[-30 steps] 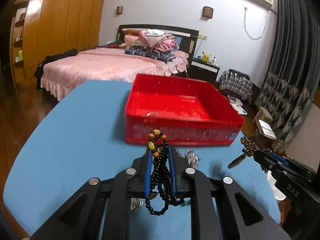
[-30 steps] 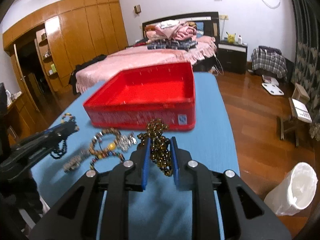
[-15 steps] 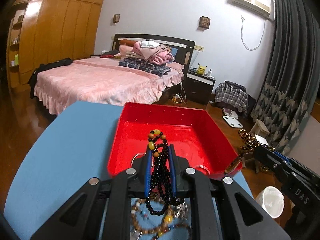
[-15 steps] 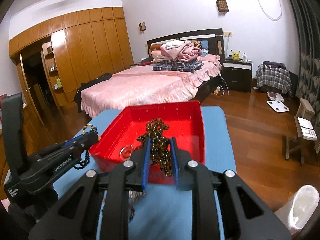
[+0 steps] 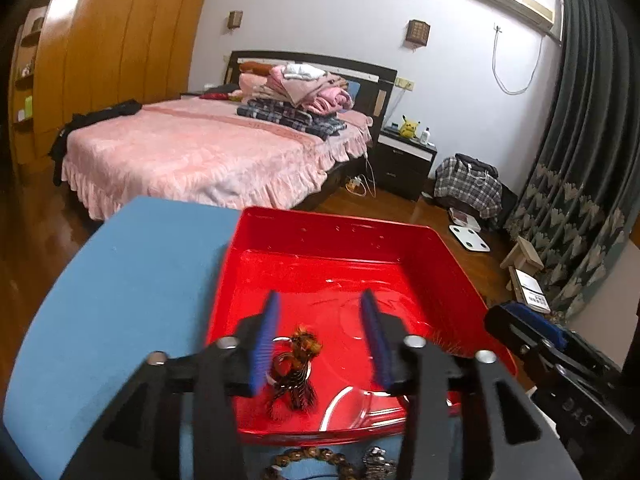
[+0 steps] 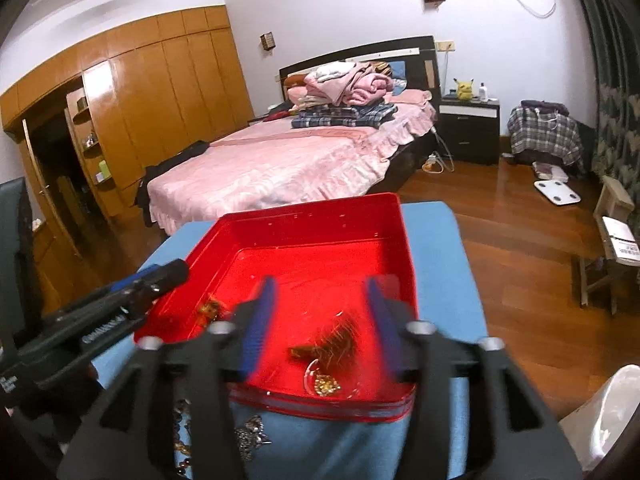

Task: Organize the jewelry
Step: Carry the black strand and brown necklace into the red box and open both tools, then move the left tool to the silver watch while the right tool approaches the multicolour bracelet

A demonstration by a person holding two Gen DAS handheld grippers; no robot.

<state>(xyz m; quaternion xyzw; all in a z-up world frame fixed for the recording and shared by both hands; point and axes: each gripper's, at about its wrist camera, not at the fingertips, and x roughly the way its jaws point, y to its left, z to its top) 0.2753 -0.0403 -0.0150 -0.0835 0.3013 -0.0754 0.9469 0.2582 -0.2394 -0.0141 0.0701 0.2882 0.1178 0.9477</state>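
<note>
A red tray [image 5: 340,236] [image 6: 312,212] sits on the blue table [image 5: 132,280] [image 6: 440,240]. My left gripper [image 5: 320,332] is open above the tray's near left part, with the black bead bracelet [image 5: 294,372] blurred below it inside the tray. My right gripper [image 6: 320,316] is open above the tray's near right part, with the brown bead bracelet [image 6: 332,348] blurred below it inside the tray. A ring with gold pieces [image 6: 324,382] lies near it. The right gripper's tip shows in the left wrist view [image 5: 524,320]. The left gripper's tip shows in the right wrist view [image 6: 160,280].
More jewelry lies on the table in front of the tray: a brown bead strand [image 5: 308,460], silver pieces [image 5: 376,462] [image 6: 250,436]. A pink bed [image 5: 200,156] stands beyond the table. A white bin [image 6: 604,412] stands on the floor at the right.
Both grippers moved forward over the tray and opened. The black bead bracelet and the brown bead bracelet left the fingers and dropped into the tray.
</note>
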